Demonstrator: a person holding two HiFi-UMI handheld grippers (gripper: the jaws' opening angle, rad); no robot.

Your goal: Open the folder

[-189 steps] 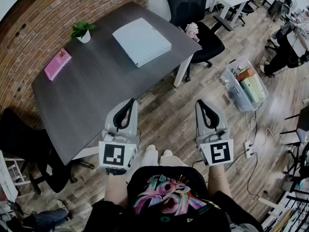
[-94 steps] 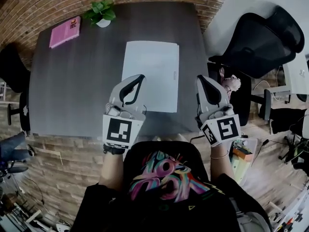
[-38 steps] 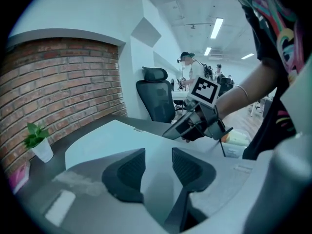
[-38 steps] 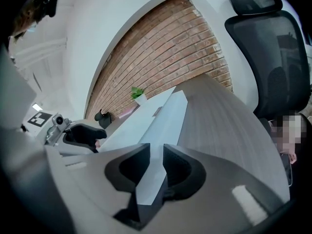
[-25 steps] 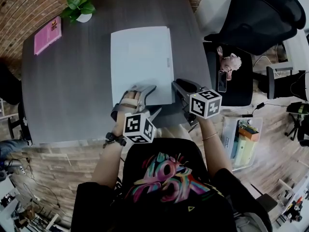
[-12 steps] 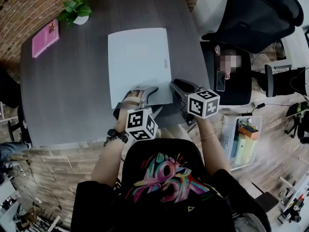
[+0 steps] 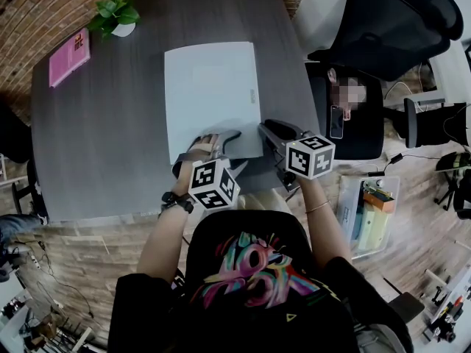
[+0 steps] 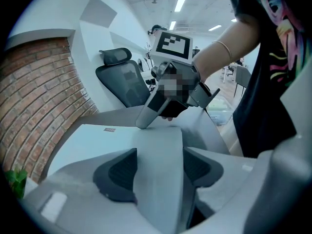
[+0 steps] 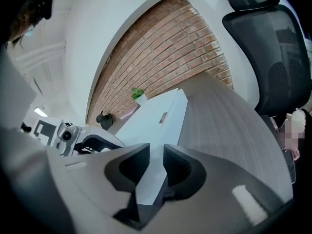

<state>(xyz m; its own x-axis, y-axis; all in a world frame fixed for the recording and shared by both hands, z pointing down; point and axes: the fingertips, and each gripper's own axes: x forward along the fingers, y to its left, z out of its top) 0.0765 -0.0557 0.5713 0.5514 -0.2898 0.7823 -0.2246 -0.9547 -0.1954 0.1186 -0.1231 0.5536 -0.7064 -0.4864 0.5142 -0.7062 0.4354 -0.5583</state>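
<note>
The counter [image 7: 96,145] looks smooth, and the folder [image 7: 210,87] lies flat and closed on it with its near edge toward you, so a sideways tug probably slides the whole thing instead of lifting the cover. Your right gripper [image 9: 156,167] sits at the near right corner, jaws almost together and apparently clamped on that corner; if it has both covers, nothing opens. Your left gripper [image 8: 159,167] straddles the near edge, jaws apart and just been closing, pads not pressing yet. Bite too deep and you likely pinch the full stack; too shallow and the cover slips out.
</note>
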